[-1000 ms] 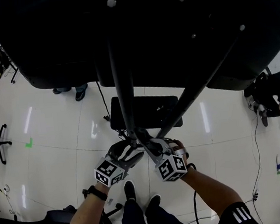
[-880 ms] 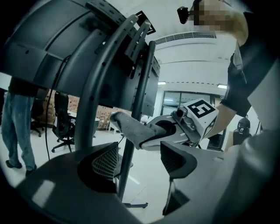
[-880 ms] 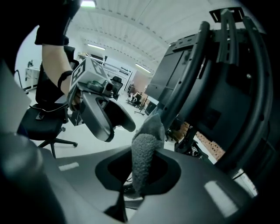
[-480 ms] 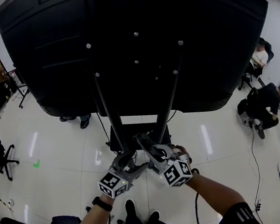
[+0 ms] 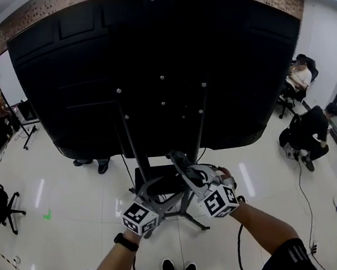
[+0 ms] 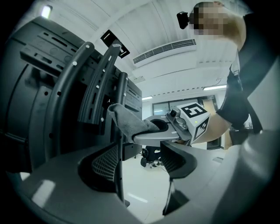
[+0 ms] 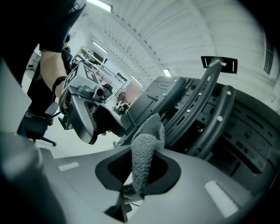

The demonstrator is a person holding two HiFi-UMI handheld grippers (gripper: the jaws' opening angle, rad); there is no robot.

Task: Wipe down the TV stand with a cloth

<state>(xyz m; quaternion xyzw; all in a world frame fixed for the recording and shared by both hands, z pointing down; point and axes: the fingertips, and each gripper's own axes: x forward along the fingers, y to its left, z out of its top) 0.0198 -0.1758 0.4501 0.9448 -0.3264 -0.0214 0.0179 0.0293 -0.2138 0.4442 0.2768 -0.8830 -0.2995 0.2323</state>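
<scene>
The right gripper (image 7: 134, 183) had its jaws shut tight on a grey cloth (image 7: 146, 151), held up just beside the TV stand's (image 5: 131, 142) uprights. The left gripper (image 6: 140, 164) had its jaws wide apart, gripping nothing, close against a thin pole of the stand.

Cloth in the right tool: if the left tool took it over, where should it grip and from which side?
Probably the free flap of the cloth that sticks out past the right tool, whose jaws are shut on its other end. The left tool, jaws apart, could come at the flap's tip, facing the right tool.
</scene>
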